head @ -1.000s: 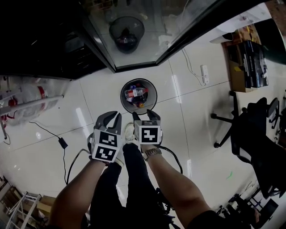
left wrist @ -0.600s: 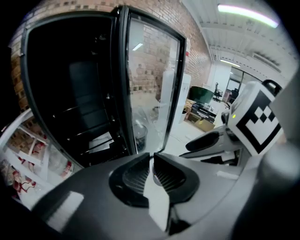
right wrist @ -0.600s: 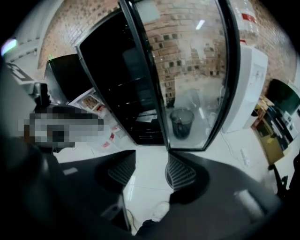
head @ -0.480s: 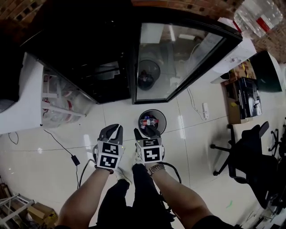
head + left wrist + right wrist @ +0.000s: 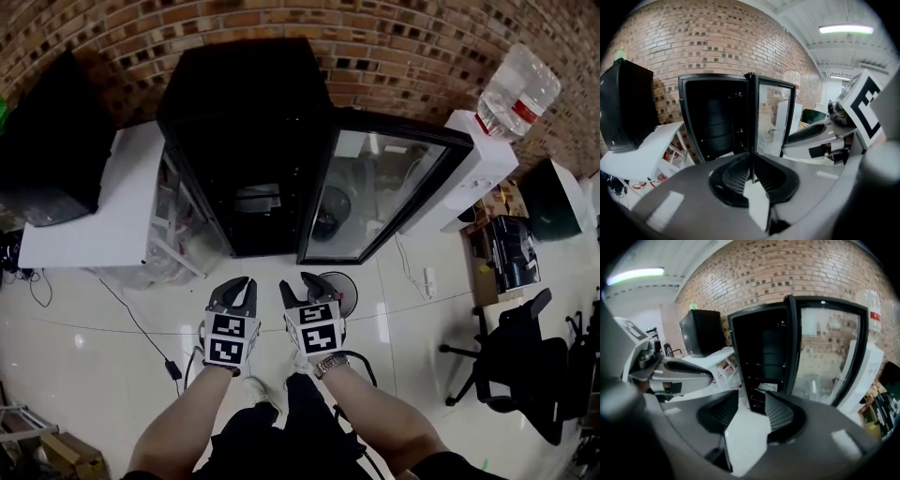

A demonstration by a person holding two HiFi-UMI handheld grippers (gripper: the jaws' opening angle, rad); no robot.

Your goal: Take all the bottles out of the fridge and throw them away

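The black fridge (image 5: 246,141) stands open against the brick wall, its glass door (image 5: 375,192) swung to the right. Its inside (image 5: 761,352) is dark, with shelves and a pale thing low down; I make out no bottle there. Both grippers hang side by side in front of it, apart from it. My left gripper (image 5: 240,284) (image 5: 751,157) is shut, tips touching, with nothing in it. The jaws of my right gripper (image 5: 300,284) (image 5: 752,397) have just been closing; they stand apart and hold nothing. The round bin (image 5: 342,292) peeks out behind the right gripper.
A white table (image 5: 84,225) with a black box (image 5: 52,159) on it stands left of the fridge. To the right is a white water dispenser (image 5: 473,164) with a big bottle (image 5: 516,89). An office chair (image 5: 525,366) and a floor cable (image 5: 141,328) lie nearby.
The view has swung up from the floor and bin to the fridge front. Both grippers have risen with it. The right jaws have narrowed; the bin is now mostly hidden.
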